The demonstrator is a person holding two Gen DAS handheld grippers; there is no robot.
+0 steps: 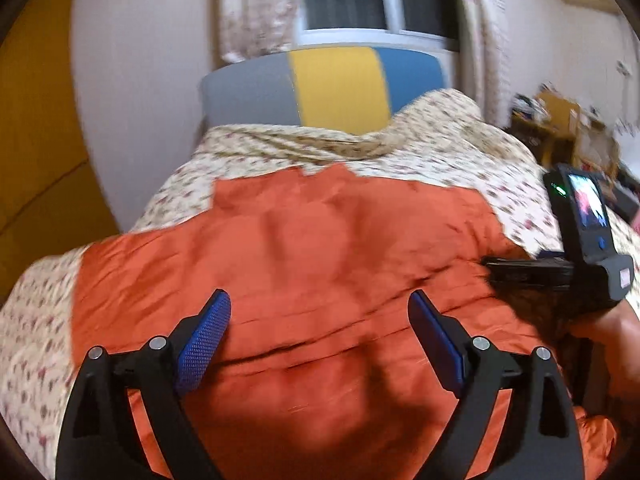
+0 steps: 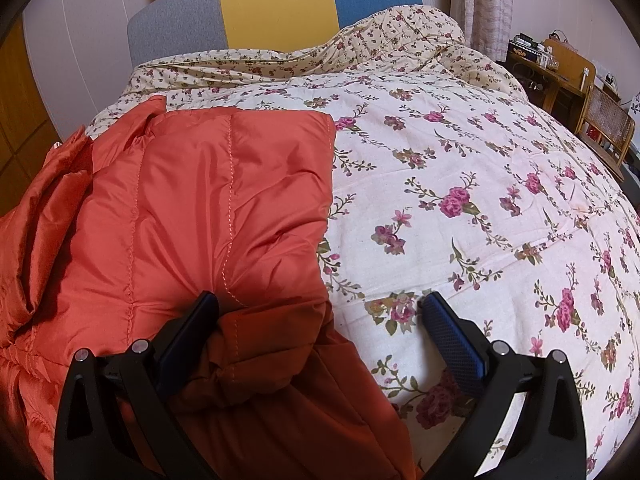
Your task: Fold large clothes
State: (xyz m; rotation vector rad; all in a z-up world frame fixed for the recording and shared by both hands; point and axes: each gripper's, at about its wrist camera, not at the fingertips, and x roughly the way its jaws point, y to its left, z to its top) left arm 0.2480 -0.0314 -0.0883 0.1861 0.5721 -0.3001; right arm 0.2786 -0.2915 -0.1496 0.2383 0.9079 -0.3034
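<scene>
A padded orange jacket [image 1: 304, 264] lies spread on the flowered bed cover, blurred in the left wrist view. My left gripper [image 1: 320, 308] hovers over its middle, open, with only flat fabric below the blue pads. In the right wrist view the jacket [image 2: 192, 200] fills the left half, its quilted panel folded flat. My right gripper [image 2: 320, 304] stands open at the jacket's right edge. Its left finger [image 2: 200, 320] rests against a bunched dark orange fold [image 2: 272, 356], and its right finger [image 2: 452, 336] sits over the bare cover.
The flowered bed cover [image 2: 460, 160] stretches to the right. A grey, yellow and blue headboard [image 2: 276, 4] stands behind. A wooden desk and cane chair [image 2: 600, 120] stand at the far right. A hand [image 1: 608, 328] holds the right-hand device with its small screen [image 1: 588, 204].
</scene>
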